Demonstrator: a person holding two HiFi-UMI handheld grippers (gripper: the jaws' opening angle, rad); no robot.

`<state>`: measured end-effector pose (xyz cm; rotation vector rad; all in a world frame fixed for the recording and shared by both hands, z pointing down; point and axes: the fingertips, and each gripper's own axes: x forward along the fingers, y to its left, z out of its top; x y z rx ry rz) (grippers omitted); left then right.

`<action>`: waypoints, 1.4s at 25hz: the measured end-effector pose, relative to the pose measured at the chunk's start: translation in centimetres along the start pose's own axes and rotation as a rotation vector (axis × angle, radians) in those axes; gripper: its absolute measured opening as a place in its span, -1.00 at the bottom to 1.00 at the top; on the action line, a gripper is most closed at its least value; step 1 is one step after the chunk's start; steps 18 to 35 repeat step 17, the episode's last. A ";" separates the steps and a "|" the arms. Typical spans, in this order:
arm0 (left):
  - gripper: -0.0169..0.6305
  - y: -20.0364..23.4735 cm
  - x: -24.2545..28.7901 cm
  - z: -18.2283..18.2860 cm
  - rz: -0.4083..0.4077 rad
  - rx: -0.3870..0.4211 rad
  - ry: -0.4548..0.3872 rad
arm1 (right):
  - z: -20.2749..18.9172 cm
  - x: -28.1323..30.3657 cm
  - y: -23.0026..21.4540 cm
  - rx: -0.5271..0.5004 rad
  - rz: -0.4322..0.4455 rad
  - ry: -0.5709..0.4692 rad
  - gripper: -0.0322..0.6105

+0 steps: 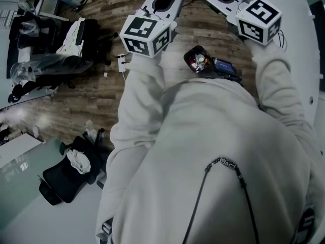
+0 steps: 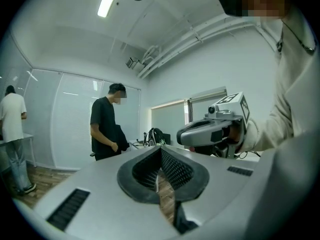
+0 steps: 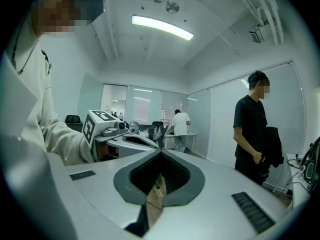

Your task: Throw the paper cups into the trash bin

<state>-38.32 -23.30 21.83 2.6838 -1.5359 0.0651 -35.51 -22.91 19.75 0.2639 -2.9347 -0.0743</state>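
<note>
No paper cup and no trash bin shows in any view. I hold both grippers up in front of my chest, side by side, pointing out into the room. The left gripper is shut, its fingertips meeting with nothing between them. The right gripper is shut and empty too. In the head view only their marker cubes show well, the left cube and the right cube, above my white sleeves. Each gripper view sees the other gripper alongside it.
A person in a black shirt stands close by, and another person in white stands at a far desk. Below me are wooden floor, black office chairs, a cluttered desk, small items and a white table edge.
</note>
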 end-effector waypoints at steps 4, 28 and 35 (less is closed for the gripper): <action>-0.97 0.1 -0.4 0.0 -0.007 -0.007 -0.003 | -0.4 0.1 0.1 -0.003 -0.001 0.007 -0.84; -0.97 0.4 -0.1 0.3 -0.015 0.000 -0.011 | -0.5 0.6 -0.3 -0.003 -0.002 0.003 -0.84; -0.97 0.4 -0.1 0.3 -0.015 0.000 -0.011 | -0.5 0.6 -0.3 -0.003 -0.002 0.003 -0.84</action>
